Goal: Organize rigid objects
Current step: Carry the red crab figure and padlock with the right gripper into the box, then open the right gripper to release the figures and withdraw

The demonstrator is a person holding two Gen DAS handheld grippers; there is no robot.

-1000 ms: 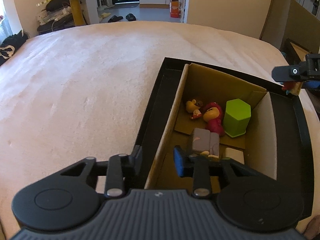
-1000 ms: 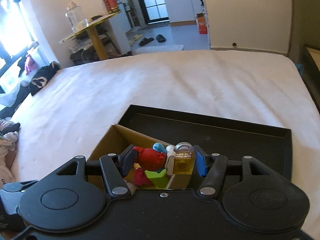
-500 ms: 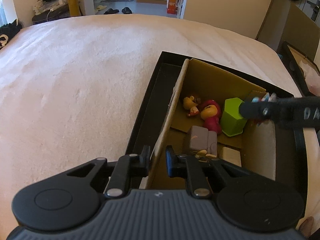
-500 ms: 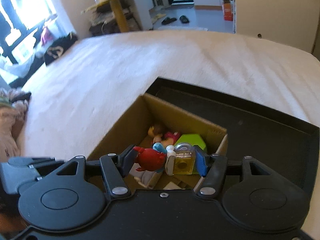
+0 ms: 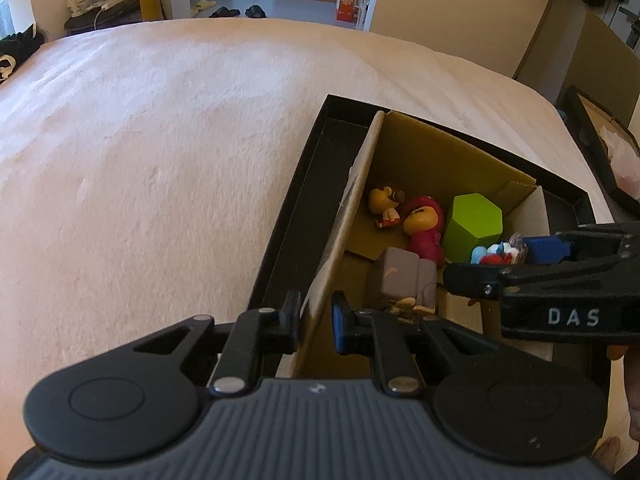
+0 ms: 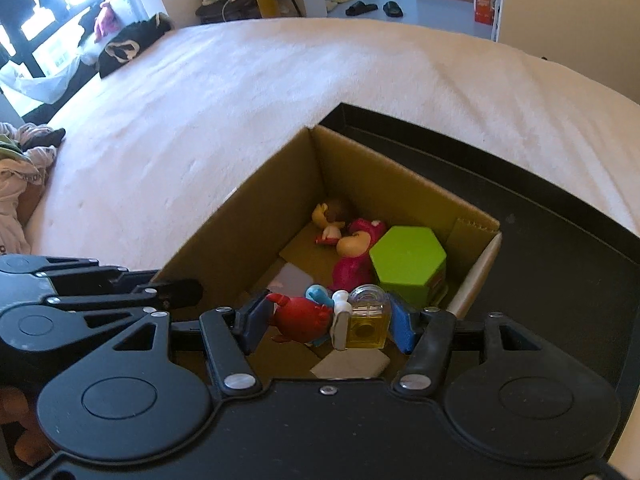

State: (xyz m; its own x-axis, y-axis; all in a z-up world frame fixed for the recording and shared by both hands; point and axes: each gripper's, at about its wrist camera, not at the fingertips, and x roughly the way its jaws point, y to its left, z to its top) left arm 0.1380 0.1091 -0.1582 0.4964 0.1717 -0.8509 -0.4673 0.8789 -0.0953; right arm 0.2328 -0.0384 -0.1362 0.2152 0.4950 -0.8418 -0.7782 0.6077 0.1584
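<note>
Left wrist view: left claw (image 5: pixel 316 320) narrowed astride the cardboard box (image 5: pixel 340 236) side wall, apparently pinching it.

Right wrist view: right claw (image 6: pixel 328 322) clamped on the toy cluster (image 6: pixel 332 318), directly above the open box, green hexagon block (image 6: pixel 408 266) just ahead; probably release straight down.

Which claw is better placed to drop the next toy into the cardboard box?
Right. The right claw already holds the toy cluster over the open cardboard box; the left claw straddles the box wall, carrying nothing.
</note>
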